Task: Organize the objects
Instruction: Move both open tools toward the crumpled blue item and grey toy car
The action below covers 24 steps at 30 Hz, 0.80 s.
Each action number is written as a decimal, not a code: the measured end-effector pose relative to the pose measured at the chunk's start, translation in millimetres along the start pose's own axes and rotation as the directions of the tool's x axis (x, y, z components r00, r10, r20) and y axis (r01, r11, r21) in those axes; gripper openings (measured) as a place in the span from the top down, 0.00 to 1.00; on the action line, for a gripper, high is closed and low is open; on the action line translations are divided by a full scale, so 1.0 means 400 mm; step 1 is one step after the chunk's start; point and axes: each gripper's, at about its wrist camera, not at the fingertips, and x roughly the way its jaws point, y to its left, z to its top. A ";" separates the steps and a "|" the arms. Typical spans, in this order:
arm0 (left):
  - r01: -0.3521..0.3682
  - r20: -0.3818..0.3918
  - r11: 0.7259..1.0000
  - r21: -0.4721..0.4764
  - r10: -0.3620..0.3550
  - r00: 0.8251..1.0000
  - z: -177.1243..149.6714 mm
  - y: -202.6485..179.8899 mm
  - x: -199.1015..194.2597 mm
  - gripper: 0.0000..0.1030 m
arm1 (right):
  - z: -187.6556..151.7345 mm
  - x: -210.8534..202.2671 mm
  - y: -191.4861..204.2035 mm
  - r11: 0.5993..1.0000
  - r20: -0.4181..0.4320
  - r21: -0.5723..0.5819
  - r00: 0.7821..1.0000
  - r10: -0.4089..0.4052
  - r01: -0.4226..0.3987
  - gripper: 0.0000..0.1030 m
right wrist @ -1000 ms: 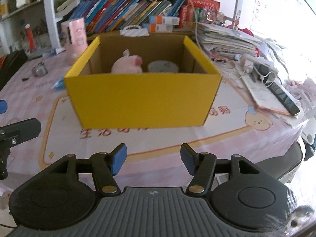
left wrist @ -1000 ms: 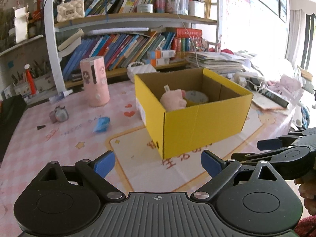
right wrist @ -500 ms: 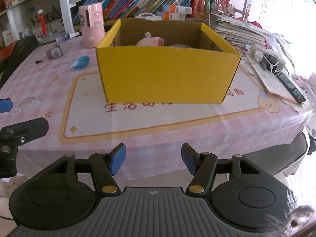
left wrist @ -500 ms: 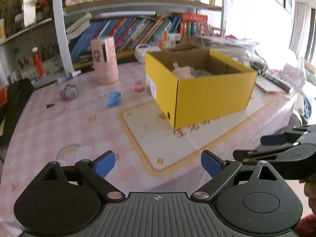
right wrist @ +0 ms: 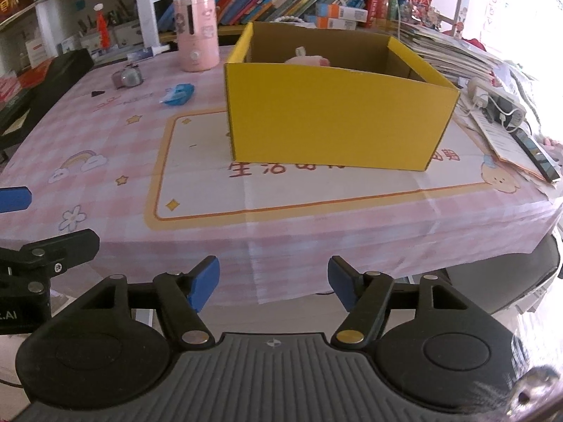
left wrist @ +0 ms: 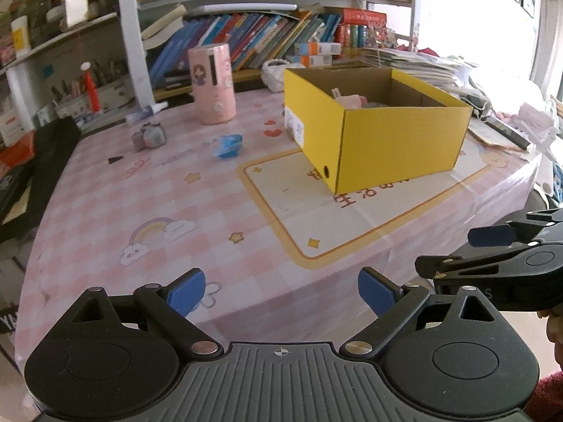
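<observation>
We hold our left gripper and right gripper wide apart-fingered and empty, off the near edge of the table. The yellow box stands beyond them, a pink plush inside. Only the right view shows the power strip right of the box; left of the box lie a blue packet and a pink canister.

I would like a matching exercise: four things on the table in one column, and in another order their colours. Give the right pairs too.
Things:
1. cardboard box
2. tall cylinder with a cartoon girl
3. crumpled packet
4. small wedge-shaped scrap

Colours:
A. blue
B. black
C. yellow
D. pink

Pairs: 1-C, 2-D, 3-A, 4-B
</observation>
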 end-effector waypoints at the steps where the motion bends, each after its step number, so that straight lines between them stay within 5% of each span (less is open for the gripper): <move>1: -0.004 0.001 1.000 -0.004 0.004 1.000 -0.003 0.004 -0.004 0.07 | -0.001 -0.001 0.005 1.000 0.000 -0.004 1.000 0.003 -0.003 0.36; 24: -0.083 0.027 0.993 -0.082 0.085 0.996 -0.046 0.110 -0.064 0.07 | 0.013 -0.013 0.134 0.993 0.033 -0.097 0.997 0.068 -0.065 0.35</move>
